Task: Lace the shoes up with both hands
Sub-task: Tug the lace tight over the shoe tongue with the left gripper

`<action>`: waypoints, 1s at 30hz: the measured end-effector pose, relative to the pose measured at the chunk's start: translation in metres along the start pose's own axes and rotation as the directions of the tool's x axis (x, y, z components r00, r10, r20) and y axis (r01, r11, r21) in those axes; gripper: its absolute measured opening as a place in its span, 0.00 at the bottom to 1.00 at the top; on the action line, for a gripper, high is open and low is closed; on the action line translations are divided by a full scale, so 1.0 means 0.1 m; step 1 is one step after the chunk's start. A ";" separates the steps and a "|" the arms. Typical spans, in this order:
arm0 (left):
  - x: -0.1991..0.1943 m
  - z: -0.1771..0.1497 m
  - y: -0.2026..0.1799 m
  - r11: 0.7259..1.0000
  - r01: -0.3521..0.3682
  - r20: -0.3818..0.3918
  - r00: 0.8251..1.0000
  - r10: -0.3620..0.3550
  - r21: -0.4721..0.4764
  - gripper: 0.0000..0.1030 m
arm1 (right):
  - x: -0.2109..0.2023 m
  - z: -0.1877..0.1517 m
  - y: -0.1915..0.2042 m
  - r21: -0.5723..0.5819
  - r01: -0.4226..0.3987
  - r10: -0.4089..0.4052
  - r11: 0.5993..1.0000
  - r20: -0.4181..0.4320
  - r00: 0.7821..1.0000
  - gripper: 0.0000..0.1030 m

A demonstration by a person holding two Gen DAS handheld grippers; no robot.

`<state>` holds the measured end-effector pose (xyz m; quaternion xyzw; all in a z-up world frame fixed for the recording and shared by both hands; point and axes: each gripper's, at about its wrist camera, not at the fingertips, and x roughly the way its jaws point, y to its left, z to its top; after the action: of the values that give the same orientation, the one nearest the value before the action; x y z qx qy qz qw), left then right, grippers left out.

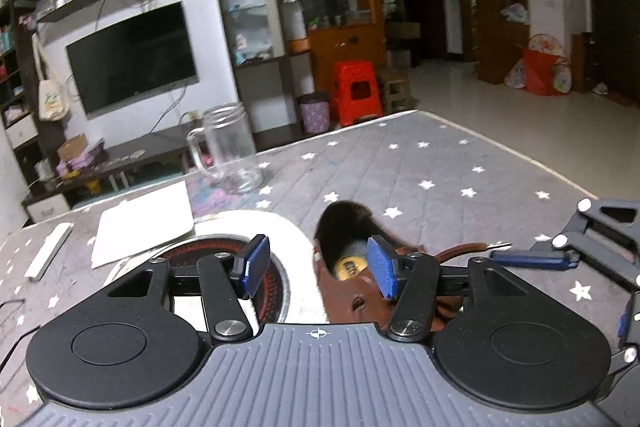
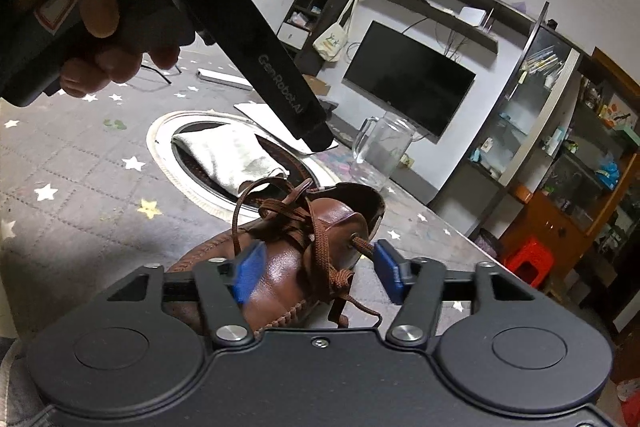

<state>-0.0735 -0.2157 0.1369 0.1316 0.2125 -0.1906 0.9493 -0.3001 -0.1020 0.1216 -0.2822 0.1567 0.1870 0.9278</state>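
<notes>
My right tongs (image 2: 316, 269) are spread wide, their blue pads straddling the laced front of the brown leather shoe (image 2: 280, 267) without pinching anything; the right pad sits just beside the stretch of brown lace (image 2: 320, 239) that comes out of an eyelet. My left tongs (image 1: 316, 267) are spread too and grip nothing, with the right pad hovering over the shoe's dark heel opening, where a gold label shows on the insole. The shoe is glossy brown with stitched seams along the toe, and its flat woven lace runs loosely and tangled across the tongue, one loop arching up and one tipped end trailing down toward my right tongs. In the left wrist view another lace end lies out on the desk (image 1: 440, 163) toward my right tongs. The shoe rests on the grey quilted, star-printed desk cover, just beside a round white-rimmed plate (image 2: 160, 143) bearing a crumpled white cloth (image 2: 228, 155). Farther off stand a clear glass mug (image 1: 228, 151) and a white sheet (image 1: 144, 223).
</notes>
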 end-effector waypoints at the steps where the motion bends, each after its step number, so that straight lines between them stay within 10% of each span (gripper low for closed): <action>1: -0.01 0.00 -0.02 0.999 0.017 0.010 1.000 -0.018 0.030 0.53 | 0.00 0.00 0.00 0.004 -0.007 0.007 1.000 0.000 1.000 0.62; 10: 0.04 -0.09 -0.18 0.915 0.167 -0.053 0.986 -0.158 0.367 0.22 | -0.03 -0.06 0.12 -0.002 -0.068 0.068 0.998 -0.004 0.998 0.64; 20: 0.29 -0.22 -0.33 0.738 0.277 -0.151 0.960 -0.235 0.616 0.23 | -0.09 -0.04 0.23 0.029 -0.177 0.177 0.984 -0.013 0.984 0.64; 30: 0.47 -0.33 -0.44 0.637 0.307 -0.194 0.950 -0.243 0.707 0.19 | -0.05 0.00 0.25 0.068 -0.200 0.202 0.977 -0.023 0.979 0.64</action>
<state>-0.0638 -0.2589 0.0795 0.4722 0.1745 -0.3961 0.7679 -0.3155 -0.0842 0.1120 -0.2372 0.2041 0.2704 0.9105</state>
